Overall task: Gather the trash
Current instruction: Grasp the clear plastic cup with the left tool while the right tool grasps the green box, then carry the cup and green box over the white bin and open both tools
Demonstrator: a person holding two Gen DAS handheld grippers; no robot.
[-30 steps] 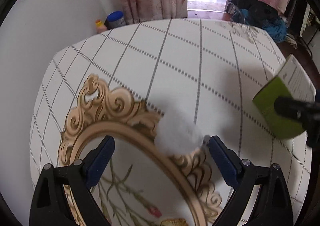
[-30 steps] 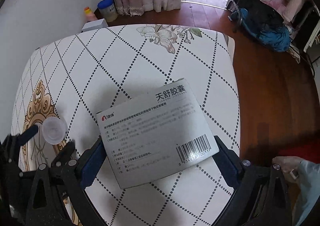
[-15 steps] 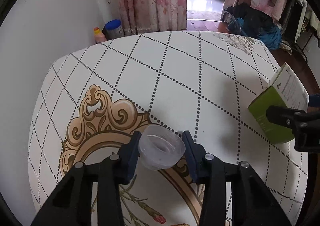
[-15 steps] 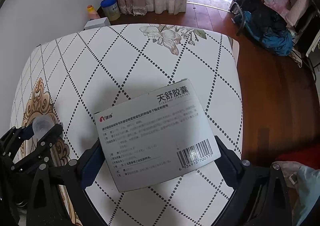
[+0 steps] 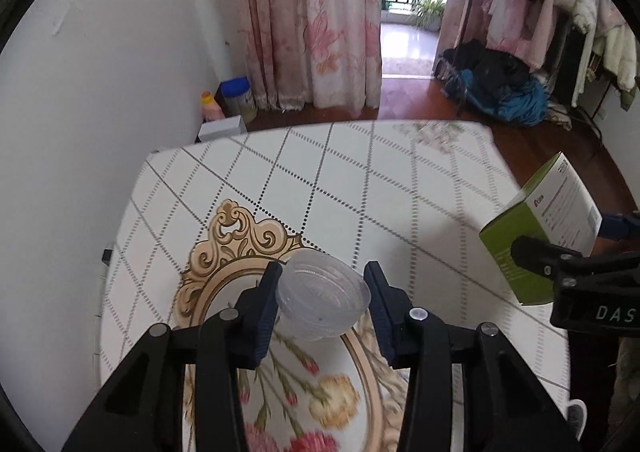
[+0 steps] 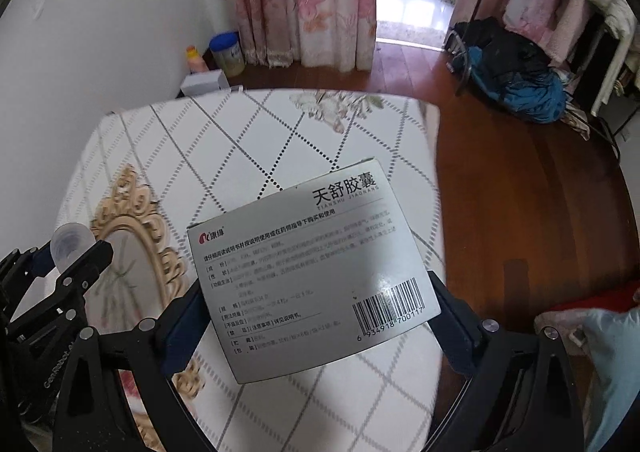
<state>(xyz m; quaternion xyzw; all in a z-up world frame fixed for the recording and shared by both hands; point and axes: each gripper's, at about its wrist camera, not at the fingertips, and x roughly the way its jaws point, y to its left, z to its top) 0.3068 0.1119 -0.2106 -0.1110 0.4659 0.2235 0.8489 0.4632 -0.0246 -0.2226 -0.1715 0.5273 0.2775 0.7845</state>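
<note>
left gripper (image 5: 322, 302): its two dark blue pads (image 5: 266, 306) are closed partway onto a small clear plastic cup (image 5: 322, 298), one pad against each side of the cup's wall; the cup is tilted with its open mouth turned up and toward the camera and is held above the table (image 5: 360, 187), over the gilt scrollwork frame (image 5: 236, 232) printed on the tablecloth. in the right wrist view the same gripper (image 6: 70, 256) appears at the left edge with the cup (image 6: 72, 244) pinched at its tip. right gripper (image 6: 320, 304): its pads (image 6: 186, 316) stand wide apart and are pressed against the two short ends of a medicine box (image 6: 312, 272), which fills the gap between them; the box's grey printed face, bearing chinese text and a barcode, is turned toward the camera, and the box is held above the near right part of the table (image 6: 280, 131). in the left wrist view the box (image 5: 540, 228) shows a green side and a white side, at the right edge beyond the table's border, with the right gripper (image 5: 576, 252) clamped on it. background: floral curtain (image 5: 312, 19), wooden floor (image 6: 520, 187), heap of blue and black clothes (image 6: 516, 79), blue-lidded tin (image 5: 236, 93) against the wall.
</note>
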